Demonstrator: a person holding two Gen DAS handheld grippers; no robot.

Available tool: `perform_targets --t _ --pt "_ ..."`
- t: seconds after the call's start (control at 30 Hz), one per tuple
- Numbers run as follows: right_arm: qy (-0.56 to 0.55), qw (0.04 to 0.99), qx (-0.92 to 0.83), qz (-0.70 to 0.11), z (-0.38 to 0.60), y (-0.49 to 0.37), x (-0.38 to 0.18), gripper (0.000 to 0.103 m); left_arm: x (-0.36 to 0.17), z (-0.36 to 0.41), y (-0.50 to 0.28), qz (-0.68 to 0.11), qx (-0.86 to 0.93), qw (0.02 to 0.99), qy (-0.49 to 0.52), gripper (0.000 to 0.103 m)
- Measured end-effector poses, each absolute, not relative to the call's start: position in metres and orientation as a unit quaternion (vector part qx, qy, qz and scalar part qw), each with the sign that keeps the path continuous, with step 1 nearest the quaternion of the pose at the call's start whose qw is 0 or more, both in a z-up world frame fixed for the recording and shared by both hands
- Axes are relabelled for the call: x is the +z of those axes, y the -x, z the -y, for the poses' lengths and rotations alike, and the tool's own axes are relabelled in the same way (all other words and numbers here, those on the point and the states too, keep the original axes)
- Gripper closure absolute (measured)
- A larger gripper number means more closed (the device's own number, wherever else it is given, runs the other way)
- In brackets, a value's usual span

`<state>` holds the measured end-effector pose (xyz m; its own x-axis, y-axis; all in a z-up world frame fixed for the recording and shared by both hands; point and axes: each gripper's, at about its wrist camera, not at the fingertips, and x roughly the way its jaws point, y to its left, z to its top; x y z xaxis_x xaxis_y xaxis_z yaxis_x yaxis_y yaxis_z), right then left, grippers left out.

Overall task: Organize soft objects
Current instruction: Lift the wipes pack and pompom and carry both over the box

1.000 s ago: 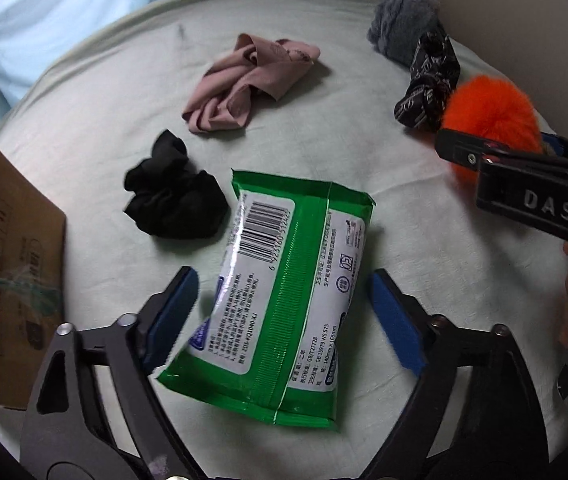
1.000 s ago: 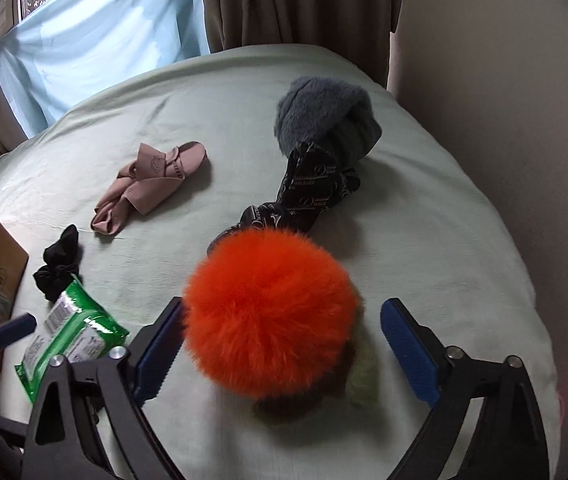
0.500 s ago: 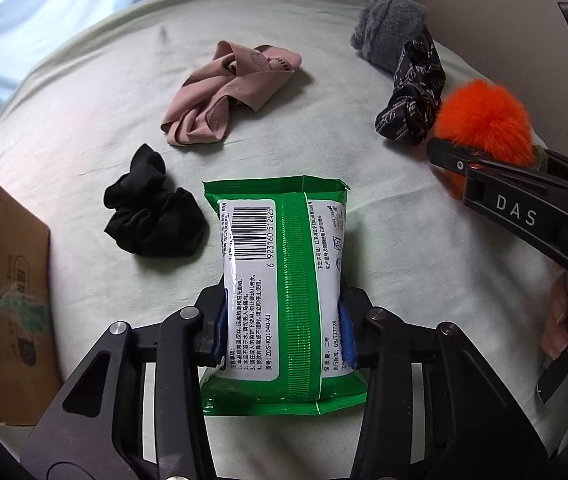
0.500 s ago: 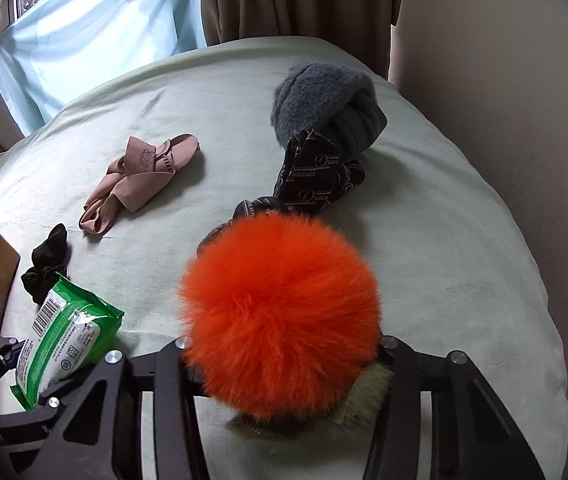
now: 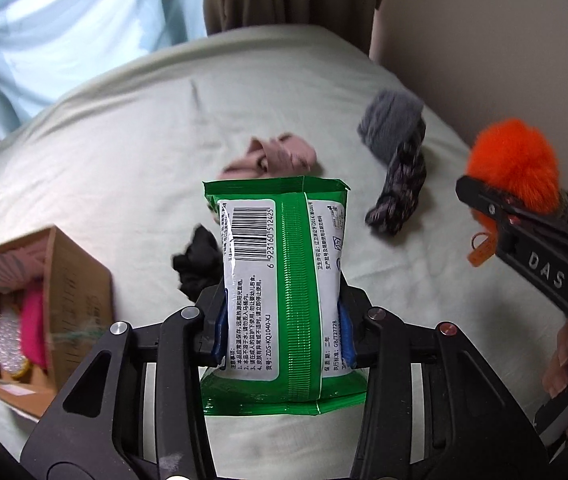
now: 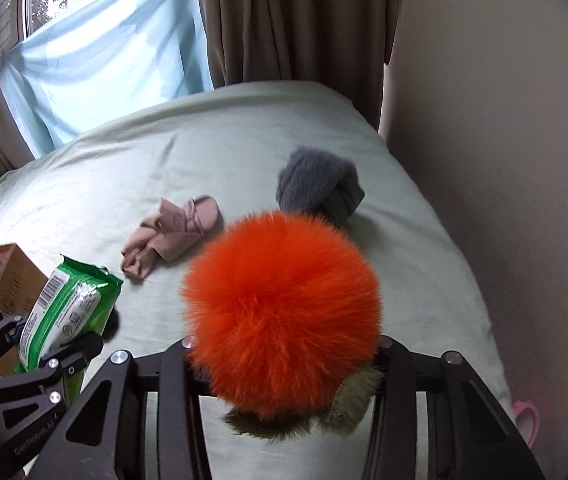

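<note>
The left gripper (image 5: 282, 330) points steeply downward, its blue pads (image 5: 220, 334) pressed against both sides of a green wipes pack (image 5: 284, 280) held clear of the bed. To its right, the right gripper (image 6: 284, 346) points down too, its jaws closing on an orange pompom (image 6: 282, 312). Fingers of the person's right hand (image 5: 564, 360) wrap its handle.
</note>
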<state>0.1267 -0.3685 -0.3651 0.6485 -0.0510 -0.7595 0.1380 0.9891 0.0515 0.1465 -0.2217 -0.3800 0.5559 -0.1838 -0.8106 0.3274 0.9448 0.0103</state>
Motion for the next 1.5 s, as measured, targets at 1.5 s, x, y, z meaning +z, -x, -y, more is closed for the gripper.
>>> perform_targets --t 1.5 --pt "-0.032 0.910 0.069 -0.407 -0.007 -0.110 -0.139 0.063 -0.174 -0.198 -0.135 -0.446 -0.030 0.894 0.014 0.066"
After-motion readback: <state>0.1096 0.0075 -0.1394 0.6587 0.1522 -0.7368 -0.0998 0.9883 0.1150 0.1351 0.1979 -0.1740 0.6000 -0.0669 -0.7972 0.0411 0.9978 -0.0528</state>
